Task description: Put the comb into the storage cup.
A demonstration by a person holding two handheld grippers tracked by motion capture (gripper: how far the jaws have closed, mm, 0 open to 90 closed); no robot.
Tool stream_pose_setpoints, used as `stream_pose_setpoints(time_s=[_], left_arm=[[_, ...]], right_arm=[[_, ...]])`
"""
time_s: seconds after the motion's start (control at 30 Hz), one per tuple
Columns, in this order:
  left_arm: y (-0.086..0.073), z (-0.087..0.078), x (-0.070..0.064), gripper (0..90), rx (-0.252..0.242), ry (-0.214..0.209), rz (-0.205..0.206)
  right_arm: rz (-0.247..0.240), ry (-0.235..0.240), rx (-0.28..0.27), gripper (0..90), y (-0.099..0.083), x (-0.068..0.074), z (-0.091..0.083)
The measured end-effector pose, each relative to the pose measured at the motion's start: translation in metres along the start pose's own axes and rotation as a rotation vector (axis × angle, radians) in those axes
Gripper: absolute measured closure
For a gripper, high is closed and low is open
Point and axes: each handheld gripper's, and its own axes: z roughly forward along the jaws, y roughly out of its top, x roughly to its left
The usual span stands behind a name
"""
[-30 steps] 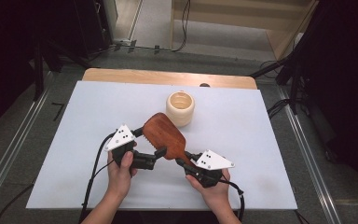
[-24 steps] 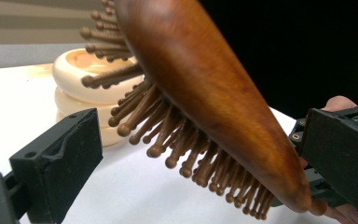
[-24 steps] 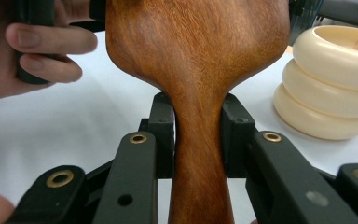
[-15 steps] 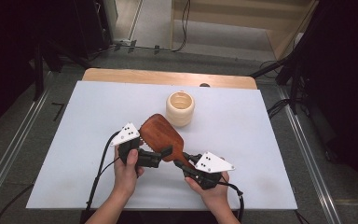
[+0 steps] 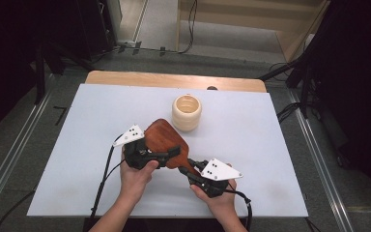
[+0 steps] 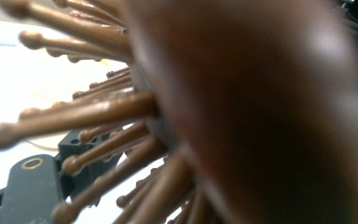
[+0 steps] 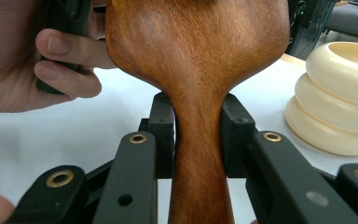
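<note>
Gripping the wooden hairbrush (image 7: 198,70) by its neck with my right fingers (image 7: 196,140); left fingers (image 5: 171,153) sit at its head, grip hidden behind blurry bristles (image 6: 98,112).

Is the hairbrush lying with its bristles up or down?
Down. The hairbrush shows its smooth wooden back from above; the bristles point beneath it.
</note>
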Motion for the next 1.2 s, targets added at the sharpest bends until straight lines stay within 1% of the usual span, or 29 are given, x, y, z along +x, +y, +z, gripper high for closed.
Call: stream_pose_setpoints(time_s=[0.07,0.17,0.23,0.27,0.33,0.43,0.5,0.57,0.6,0.63,0.67,0.73,0.83,0.87,0.9,0.93,0.97,1.0,1.1,1.13,1.17,1.2], left_arm=[[0.000,0.000,0.000,19.4,-0.005,-0.010,-0.012],[0.001,0.001,0.001,23.4,-0.001,-0.011,-0.017],[0.000,0.001,0.001,28.9,0.005,-0.030,-0.035],[0.000,0.002,0.001,31.3,0.010,-0.025,-0.035],[0.001,0.002,0.001,33.2,0.014,-0.040,-0.048],[0.003,0.003,0.003,36.7,0.035,-0.071,-0.073],[0.003,0.003,0.003,39.3,0.041,-0.075,-0.078],[0.003,0.004,0.003,41.0,0.045,-0.092,-0.088],[0.003,0.004,0.001,45.7,0.050,-0.115,-0.086],[0.003,0.004,0.001,46.9,0.050,-0.115,-0.086],[0.004,0.005,0.000,48.4,0.057,-0.124,-0.071],[0.005,0.005,-0.001,51.1,0.065,-0.141,-0.069],[0.007,0.005,-0.004,53.5,0.066,-0.142,-0.049],[0.007,0.005,-0.004,54.1,0.066,-0.142,-0.049],[0.007,0.005,-0.006,54.7,0.068,-0.125,-0.022],[0.007,0.005,-0.006,55.3,0.068,-0.125,-0.022],[0.008,0.004,-0.007,55.6,0.068,-0.121,-0.010],[0.008,0.004,-0.006,55.8,0.060,-0.128,-0.014],[0.009,0.004,-0.006,56.2,0.058,-0.128,-0.007],[0.010,0.003,-0.006,56.2,0.058,-0.123,-0.006],[0.011,0.002,-0.005,56.3,0.054,-0.114,0.004],[0.012,0.002,-0.005,56.3,0.051,-0.112,0.005]], right_arm=[[-0.001,0.001,0.000,69.4,0.000,0.001,0.000],[-0.002,0.000,-0.003,69.3,0.000,0.002,0.001],[0.000,-0.004,-0.002,69.4,-0.001,0.001,0.001],[-0.002,-0.006,0.000,69.3,-0.001,0.001,0.001],[0.002,-0.009,-0.003,69.3,-0.002,0.001,0.001],[0.003,-0.013,-0.004,69.4,-0.002,0.001,0.002],[0.000,-0.014,-0.001,69.3,-0.003,0.001,0.003],[0.004,-0.014,0.000,69.3,-0.003,0.001,0.003],[0.003,-0.012,0.004,69.2,-0.004,0.000,0.004],[0.004,-0.009,0.008,69.1,-0.004,-0.001,0.004],[0.007,-0.012,0.010,69.0,-0.004,-0.001,0.004],[0.013,-0.008,0.007,68.5,-0.005,-0.002,0.004],[0.013,-0.002,0.002,67.6,-0.004,-0.003,0.003],[0.015,0.004,0.000,65.8,-0.004,-0.004,0.003],[0.024,0.011,-0.003,62.4,-0.003,-0.004,0.003],[0.024,0.011,-0.003,62.4,-0.003,-0.004,0.003],[0.037,0.013,-0.005,53.8,-0.003,-0.006,0.002],[0.040,0.012,-0.006,49.1,-0.002,-0.007,0.001],[0.064,0.015,0.002,31.5,-0.001,-0.011,-0.001],[0.064,0.015,0.002,31.5,-0.001,-0.011,-0.001],[0.080,0.009,-0.006,17.6,0.000,-0.014,-0.003],[0.089,0.006,-0.009,11.1,0.000,-0.015,-0.005]])
